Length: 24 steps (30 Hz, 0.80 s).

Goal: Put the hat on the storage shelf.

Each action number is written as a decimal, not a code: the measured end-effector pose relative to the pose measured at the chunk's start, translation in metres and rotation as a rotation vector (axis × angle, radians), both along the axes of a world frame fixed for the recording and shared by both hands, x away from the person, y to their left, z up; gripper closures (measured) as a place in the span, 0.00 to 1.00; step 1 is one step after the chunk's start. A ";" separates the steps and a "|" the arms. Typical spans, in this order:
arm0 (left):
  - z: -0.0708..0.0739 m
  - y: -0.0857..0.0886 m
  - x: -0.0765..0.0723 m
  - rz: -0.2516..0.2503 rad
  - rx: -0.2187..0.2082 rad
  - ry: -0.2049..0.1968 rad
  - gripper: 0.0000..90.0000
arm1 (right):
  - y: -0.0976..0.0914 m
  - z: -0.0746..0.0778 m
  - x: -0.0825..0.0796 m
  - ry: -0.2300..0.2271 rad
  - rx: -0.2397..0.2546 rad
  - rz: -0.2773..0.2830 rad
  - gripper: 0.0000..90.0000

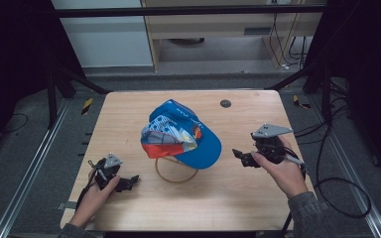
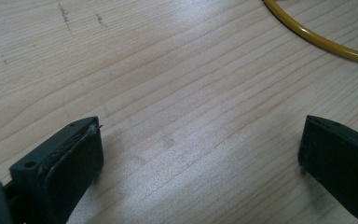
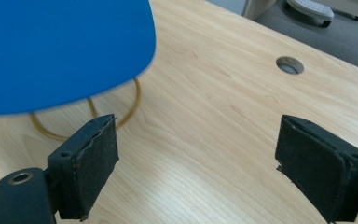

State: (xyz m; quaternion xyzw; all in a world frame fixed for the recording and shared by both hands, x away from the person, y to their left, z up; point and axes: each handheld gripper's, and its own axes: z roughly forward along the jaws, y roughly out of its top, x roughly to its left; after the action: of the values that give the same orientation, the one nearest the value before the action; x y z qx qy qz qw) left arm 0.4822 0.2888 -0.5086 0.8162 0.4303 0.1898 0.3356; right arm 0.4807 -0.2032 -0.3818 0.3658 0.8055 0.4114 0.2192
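A blue cap [image 1: 183, 136] with a red, white and yellow patterned front sits at the middle of the wooden table [image 1: 238, 198], raised on a yellow wire ring [image 1: 176, 173]. My left gripper [image 1: 131, 181] lies low at the front left, jaws open over bare wood, short of the ring. In the left gripper view the ring [image 2: 317, 39] curves past the top right, beyond the open left gripper [image 2: 200, 149]. My right gripper [image 1: 238, 154] hovers right of the cap's brim, open and holding nothing. In the right gripper view the blue brim [image 3: 60, 51] and ring [image 3: 135, 100] lie ahead-left of the right gripper [image 3: 198, 158].
A round cable hole [image 1: 225, 103] sits near the table's far edge, also seen as the hole [image 3: 290, 65] in the right gripper view. Black cables [image 1: 337, 193] trail off the table's right side. Metal rails run along both sides of the table.
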 end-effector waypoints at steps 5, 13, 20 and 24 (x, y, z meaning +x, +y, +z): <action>0.000 0.000 0.000 -0.001 0.002 -0.001 0.00 | -0.001 -0.019 0.001 0.015 -0.026 0.001 0.15; 0.000 0.000 0.000 0.000 0.000 0.000 0.00 | -0.001 -0.045 0.002 0.051 -0.045 -0.005 0.15; 0.000 0.000 0.000 -0.001 0.002 -0.001 0.00 | -0.003 -0.069 0.000 0.095 -0.038 -0.019 0.16; 0.000 0.000 0.000 -0.001 0.002 -0.001 0.00 | -0.003 -0.079 -0.002 0.099 -0.038 -0.014 0.15</action>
State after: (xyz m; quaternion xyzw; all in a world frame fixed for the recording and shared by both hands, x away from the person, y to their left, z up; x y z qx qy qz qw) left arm 0.4823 0.2889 -0.5085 0.8168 0.4295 0.1902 0.3350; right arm 0.4791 -0.2064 -0.4606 0.3873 0.8204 0.3760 0.1887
